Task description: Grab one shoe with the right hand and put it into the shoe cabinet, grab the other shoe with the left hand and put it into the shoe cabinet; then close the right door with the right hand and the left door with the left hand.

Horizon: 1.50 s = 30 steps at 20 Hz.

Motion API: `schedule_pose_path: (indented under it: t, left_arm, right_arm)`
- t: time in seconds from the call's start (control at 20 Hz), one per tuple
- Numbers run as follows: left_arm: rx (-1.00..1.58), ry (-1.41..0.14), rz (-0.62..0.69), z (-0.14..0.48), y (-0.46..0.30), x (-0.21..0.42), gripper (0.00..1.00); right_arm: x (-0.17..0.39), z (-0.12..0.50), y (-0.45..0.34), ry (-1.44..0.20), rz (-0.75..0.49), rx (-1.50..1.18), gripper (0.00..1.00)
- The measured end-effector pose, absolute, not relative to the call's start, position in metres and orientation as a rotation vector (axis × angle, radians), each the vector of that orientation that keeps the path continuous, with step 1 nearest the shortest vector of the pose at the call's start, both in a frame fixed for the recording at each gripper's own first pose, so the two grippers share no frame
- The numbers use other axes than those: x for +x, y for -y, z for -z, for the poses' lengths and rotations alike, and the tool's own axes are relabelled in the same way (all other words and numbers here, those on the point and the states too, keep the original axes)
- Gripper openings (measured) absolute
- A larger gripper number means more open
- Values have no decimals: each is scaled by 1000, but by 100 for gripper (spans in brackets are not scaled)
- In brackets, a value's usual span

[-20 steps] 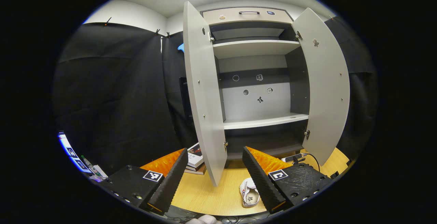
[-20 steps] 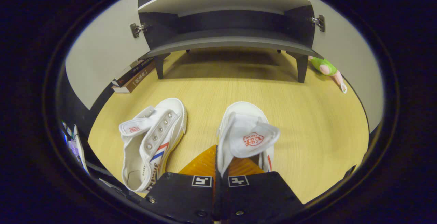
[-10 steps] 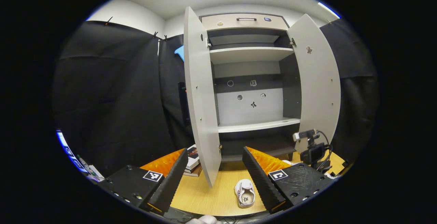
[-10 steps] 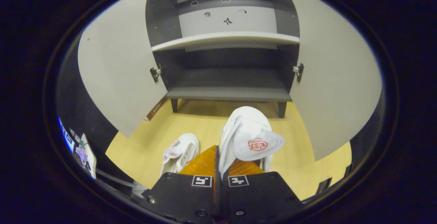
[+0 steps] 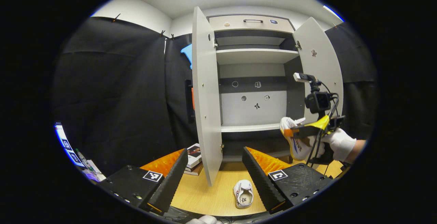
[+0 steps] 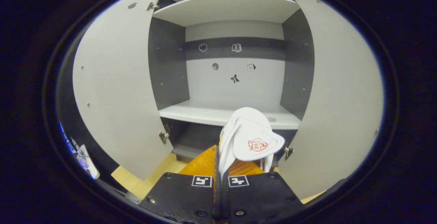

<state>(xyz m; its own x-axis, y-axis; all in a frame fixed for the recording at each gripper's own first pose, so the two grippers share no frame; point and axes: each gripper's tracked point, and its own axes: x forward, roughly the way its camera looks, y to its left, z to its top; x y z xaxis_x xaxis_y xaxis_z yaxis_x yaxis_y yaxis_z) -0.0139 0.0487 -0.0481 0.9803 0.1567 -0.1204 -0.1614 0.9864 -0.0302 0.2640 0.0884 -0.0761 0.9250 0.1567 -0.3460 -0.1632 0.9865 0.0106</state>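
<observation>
Two shoes (image 5: 243, 193) — one (image 6: 251, 138) (right claw (image 6: 218, 162)).

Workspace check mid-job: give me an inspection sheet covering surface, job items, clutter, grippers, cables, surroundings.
Surface: wooden table, cabinet standing on it.
Job's things: shoe cabinet with both doors open; held shoe raised before the middle shelf; other shoe lying on the table.
Clutter: books left of the cabinet.
Grippers: right gripper shut on the held shoe; left gripper open, holding nothing.
Cables: black cables on the right gripper.
Surroundings: black cloth wall.
</observation>
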Motion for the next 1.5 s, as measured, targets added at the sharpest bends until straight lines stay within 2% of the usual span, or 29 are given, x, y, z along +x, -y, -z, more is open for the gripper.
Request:
schedule_pose_path:
  t: [0.3, 0.75, 0.95, 1.15, 1.2, 1.35, 1.4, 1.45, 1.5]
  left_arm:
    - [-52, -136, -228, 48, -53, -3, 97]
    - [-34, -157, -352, 39, -66, -1, 96]
    - [-35, -175, -390, 43, -68, -5, 96]
    - [-20, -176, -419, 42, -70, -6, 96]
    - [-24, -174, -422, 42, -70, -6, 96]
    - [-32, -172, -418, 41, -70, -6, 96]
    - [-32, -172, -416, 43, -69, -5, 96]
    - [-33, -173, -414, 43, -69, -5, 96]
    - [-34, -173, -412, 44, -69, -5, 96]
  right_arm:
    - [359, 28, -89, -311, -149, -13, 4]
    - [475, 34, -80, -416, -113, -55, 4]
    - [492, 56, -74, -538, -104, -45, 5]
    - [495, 83, -73, -650, -125, -7, 8]
    - [492, 84, -74, -668, -132, -1, 12]
    - [489, 79, -81, -660, -159, -3, 16]
    - [486, 77, -79, -648, -144, -6, 24]
    - [482, 71, -77, -627, -126, 14, 22]
    - [478, 67, -78, -605, -125, 34, 24]
